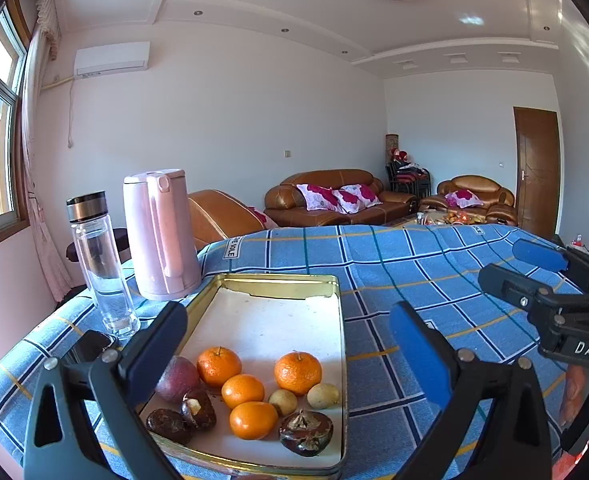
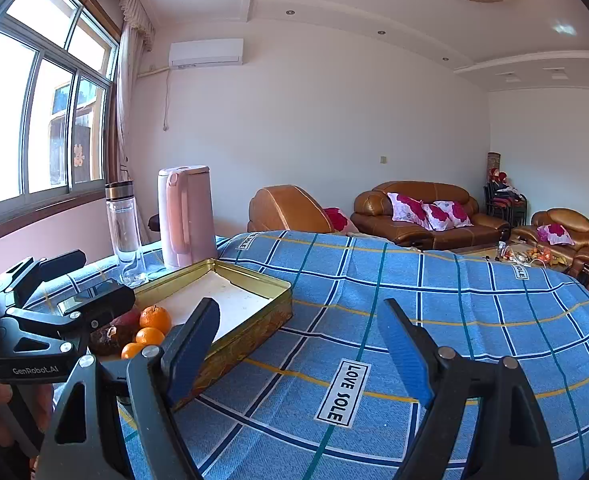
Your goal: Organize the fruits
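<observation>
- Hovering above the near end of the gold tin tray (image 1: 336, 292), your left gripper (image 1: 290, 344) has its jaws spread wide with nothing between them.
- Your right gripper (image 2: 298, 344) is likewise open and empty, over bare blue checked cloth (image 2: 434, 280) beside the tray.
- All the fruit sits bunched at the tray's near end: four oranges (image 1: 297, 372), two small yellow-green fruits (image 1: 323, 395), a reddish-purple fruit (image 1: 177, 378) and three dark brown ones (image 1: 306, 432).
- Expect the oranges to feel light, round and a little soft; they look likely to roll, so close across the widest part.
- Treat the dark fruits, which look wrinkled and possibly brittle-shelled, with gentle pressure.
- Mind the glass bottle (image 1: 102, 264) and pink kettle (image 1: 160, 236) standing at the tray's far left corner.
</observation>
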